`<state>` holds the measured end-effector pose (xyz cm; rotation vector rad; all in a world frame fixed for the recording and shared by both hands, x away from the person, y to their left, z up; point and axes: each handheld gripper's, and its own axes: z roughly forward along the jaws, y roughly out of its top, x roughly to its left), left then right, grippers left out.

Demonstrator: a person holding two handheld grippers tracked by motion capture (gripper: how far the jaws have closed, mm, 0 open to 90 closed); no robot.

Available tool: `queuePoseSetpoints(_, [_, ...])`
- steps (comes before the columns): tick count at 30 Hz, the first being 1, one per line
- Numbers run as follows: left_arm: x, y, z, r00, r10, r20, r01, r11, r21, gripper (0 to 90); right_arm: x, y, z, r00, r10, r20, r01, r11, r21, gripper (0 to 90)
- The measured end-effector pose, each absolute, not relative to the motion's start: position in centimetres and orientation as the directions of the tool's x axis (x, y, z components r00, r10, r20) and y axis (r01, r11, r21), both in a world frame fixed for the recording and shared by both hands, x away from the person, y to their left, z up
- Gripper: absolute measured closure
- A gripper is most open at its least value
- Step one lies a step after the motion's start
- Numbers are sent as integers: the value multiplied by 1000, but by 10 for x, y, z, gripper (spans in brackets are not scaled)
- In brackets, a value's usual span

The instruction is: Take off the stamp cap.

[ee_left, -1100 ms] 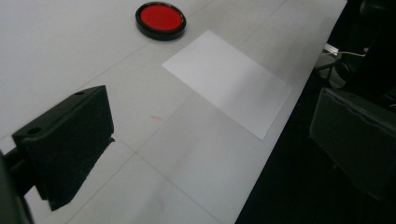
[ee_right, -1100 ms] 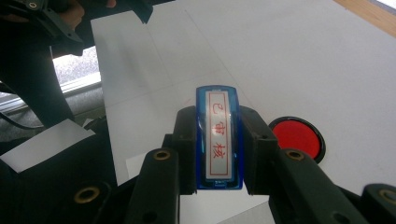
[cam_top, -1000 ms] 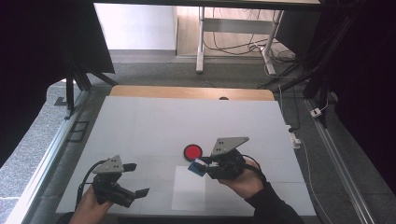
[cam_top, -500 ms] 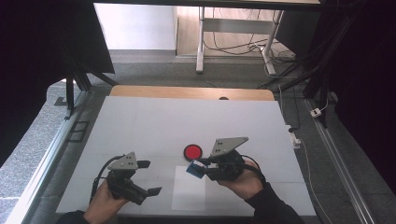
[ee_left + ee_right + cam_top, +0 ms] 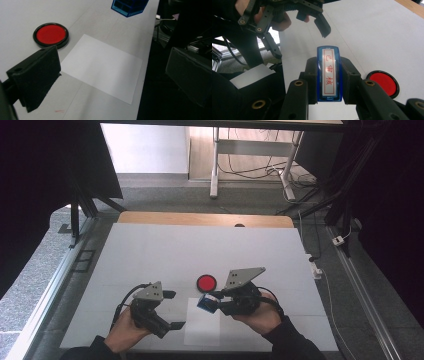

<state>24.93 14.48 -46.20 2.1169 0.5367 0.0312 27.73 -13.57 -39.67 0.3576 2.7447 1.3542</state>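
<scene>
A white bench carries few things, all gathered toward its near edge. A round red ink pad in a black rim lies flat a little short of the near edge, about midway along it. Just nearer than the pad, a white sheet of paper lies flat and reaches almost to the near edge. A strip of bare wood shows along the far edge, and beyond it stand desk legs and loose cables on the floor.

The blue stamp sits above the far edge of the paper, just nearer than the ink pad and apart from it. In the right gripper view its white label with red characters faces the camera.

The right gripper has its jaws closed against the two long sides of the stamp, pads pressed to the blue body, holding it clear of the bench with the stamp end pointing left toward the other hand. The ink pad lies just beside this gripper on its far side.

The left gripper is near the left edge of the paper, its jaws spread wide with nothing between them. In the left gripper view one black jaw rises from the lower left, with the ink pad and the paper ahead and the stamp farther off.
</scene>
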Motion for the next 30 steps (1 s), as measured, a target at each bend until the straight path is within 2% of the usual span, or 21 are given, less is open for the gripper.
queuePoseSetpoints(18, [267, 113, -459, 952, 254, -170, 282, -516, 809, 32, 272, -132, -394, -979, 197, 58, 164, 583, 796, 709])
queuePoseSetpoints(24, [275, 104, -459, 960, 197, -198, 273, -506, 818, 0, 271, -132, -393, -980, 191, 61, 163, 576, 801, 709])
queuePoseSetpoints(28, [277, 97, -459, 964, 186, -191, 261, -518, 814, 1, 270, -132, -392, -981, 185, 61, 159, 579, 800, 708])
queuePoseSetpoints(30, [277, 95, -459, 965, 190, -183, 257, -523, 813, 31, 270, -132, -392, -981, 182, 61, 157, 578, 801, 708])
